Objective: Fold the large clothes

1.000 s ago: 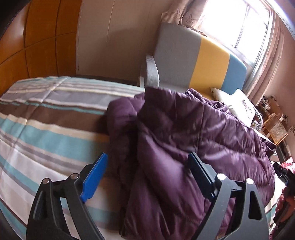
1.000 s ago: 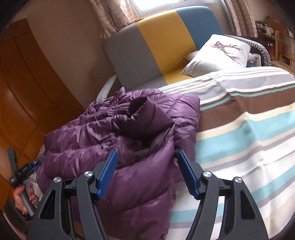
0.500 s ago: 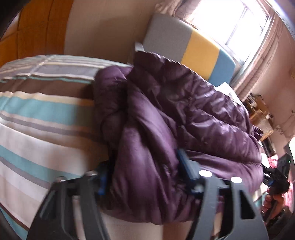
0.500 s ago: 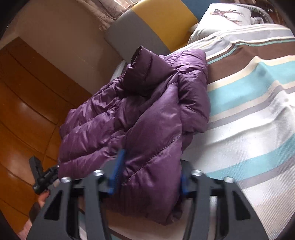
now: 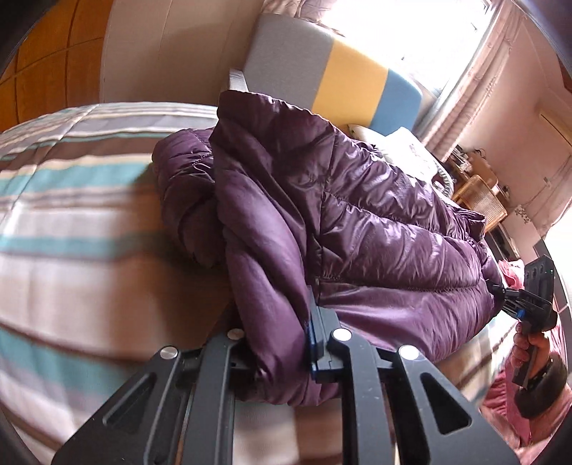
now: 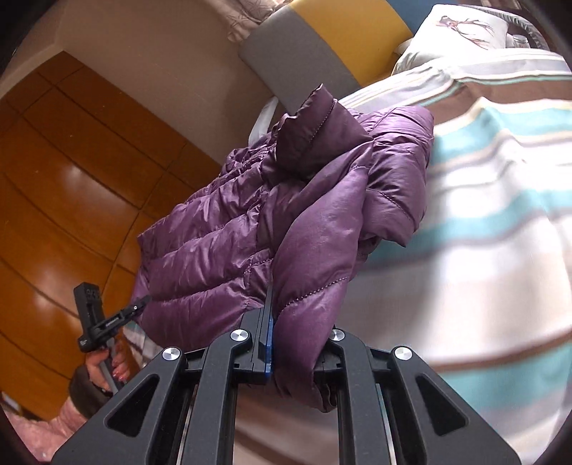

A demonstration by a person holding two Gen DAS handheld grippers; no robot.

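Observation:
A purple quilted down jacket (image 5: pixel 350 221) lies bunched on the striped bedspread (image 5: pixel 71 221). My left gripper (image 5: pixel 282 343) is shut on a thick fold at the jacket's near edge, and the fabric bulges between its fingers. In the right wrist view the same jacket (image 6: pixel 271 221) is gripped at its other near edge by my right gripper (image 6: pixel 296 347), also shut on a fold. Each view shows the other gripper in a hand at the jacket's far side, in the left wrist view (image 5: pixel 532 304) and in the right wrist view (image 6: pixel 96 322). The jacket's underside is hidden.
A sofa back in grey, yellow and blue (image 5: pixel 332 71) stands behind the bed under a bright window. A white cushion (image 6: pixel 461 32) lies by it. A wooden wardrobe (image 6: pixel 71 171) lines one side. Wicker furniture (image 5: pixel 479 193) stands further back.
Both grippers moved in onto the jacket's near edge and went from open to shut on folds of it. The jacket's edge has lifted and bunched up.

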